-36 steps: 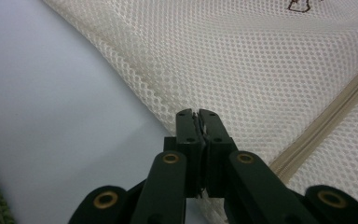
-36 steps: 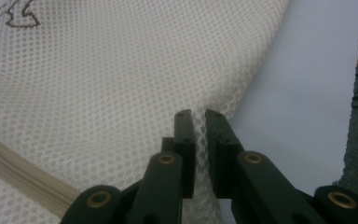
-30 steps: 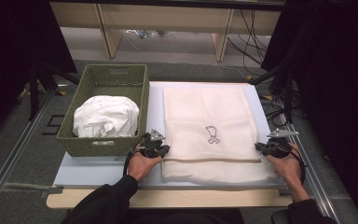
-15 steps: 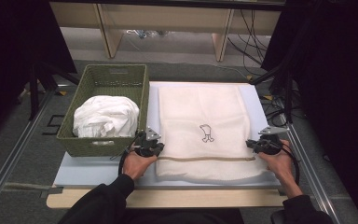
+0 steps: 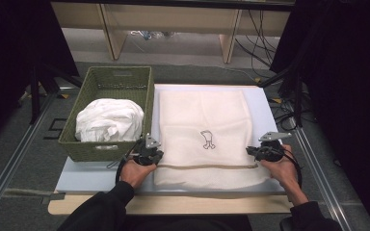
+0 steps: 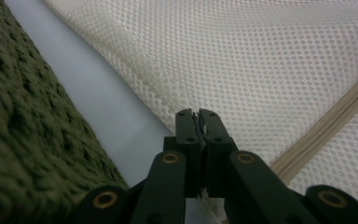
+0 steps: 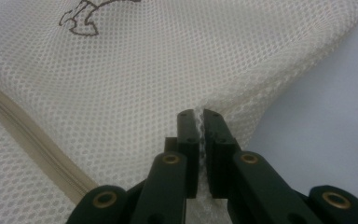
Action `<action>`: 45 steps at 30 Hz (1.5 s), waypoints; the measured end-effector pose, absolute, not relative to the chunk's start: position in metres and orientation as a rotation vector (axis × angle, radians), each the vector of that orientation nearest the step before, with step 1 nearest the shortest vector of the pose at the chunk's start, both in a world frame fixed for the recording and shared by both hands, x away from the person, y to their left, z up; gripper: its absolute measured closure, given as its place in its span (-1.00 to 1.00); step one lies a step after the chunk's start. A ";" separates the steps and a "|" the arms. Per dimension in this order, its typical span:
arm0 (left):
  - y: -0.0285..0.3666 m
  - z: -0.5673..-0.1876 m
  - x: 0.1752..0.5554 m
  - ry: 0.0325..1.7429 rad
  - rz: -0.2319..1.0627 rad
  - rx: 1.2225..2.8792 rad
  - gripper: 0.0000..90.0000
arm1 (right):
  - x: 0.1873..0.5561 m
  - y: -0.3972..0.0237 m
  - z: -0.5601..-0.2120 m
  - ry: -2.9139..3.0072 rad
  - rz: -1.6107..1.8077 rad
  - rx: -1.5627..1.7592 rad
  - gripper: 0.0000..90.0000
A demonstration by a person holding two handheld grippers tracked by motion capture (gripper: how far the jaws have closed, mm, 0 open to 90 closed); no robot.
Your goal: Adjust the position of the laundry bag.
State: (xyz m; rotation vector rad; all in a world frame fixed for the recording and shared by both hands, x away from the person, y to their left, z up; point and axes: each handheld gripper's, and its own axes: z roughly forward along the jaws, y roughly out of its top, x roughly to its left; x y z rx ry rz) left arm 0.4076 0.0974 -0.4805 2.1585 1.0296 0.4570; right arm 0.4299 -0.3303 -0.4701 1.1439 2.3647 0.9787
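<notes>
High view puts the person's two hands nearest, at the front edge of the pale table (image 5: pixel 91 173). The left gripper (image 5: pixel 150 155) has its fingers (image 6: pixel 186 128) pinched tight on the left edge of the cream mesh laundry bag (image 5: pixel 204 120), and the right gripper (image 5: pixel 255 153) has its fingers (image 7: pixel 213 128) clamped on the bag's right edge, mesh bunched between them. A beige zipper (image 5: pixel 202 166) runs across the bag between the two grippers. The bag lies flat on the table, with a small dark embroidered mark (image 5: pixel 207 139) near its middle. Just beside the bag's left side stands a green woven basket (image 5: pixel 120 77) holding a bundle of white cloth (image 5: pixel 108 120).
</notes>
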 end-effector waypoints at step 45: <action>0.055 -0.453 0.365 0.840 0.300 2.089 -0.02 | 0.389 -0.368 -0.473 2.334 0.936 1.404 0.32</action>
